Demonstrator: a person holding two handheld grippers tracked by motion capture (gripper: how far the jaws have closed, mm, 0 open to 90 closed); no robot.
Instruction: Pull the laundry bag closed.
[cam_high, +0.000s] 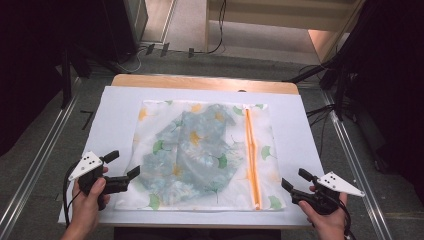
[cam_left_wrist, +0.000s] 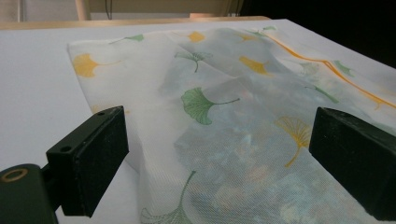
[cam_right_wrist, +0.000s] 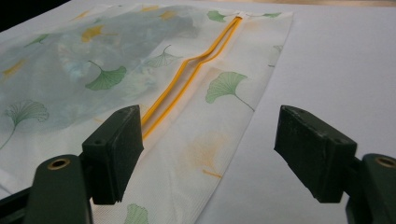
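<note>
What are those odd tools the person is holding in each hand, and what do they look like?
They are two matching handheld tools. The left claw and the right claw each have a black body with two blocky black jaws, seen close up with small screw holes. On top of each sits a pale grey three-cornered plate dotted with small marks. A dark cable trails from the left one. No sleeves are visible.

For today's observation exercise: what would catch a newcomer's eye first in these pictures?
A white mesh bag printed with ginkgo leaves lies flat mid-table, something bluish inside. Its orange zipper, partly open, runs along its right side. Open left tongs and right tongs wait at the bag's near corners.
</note>
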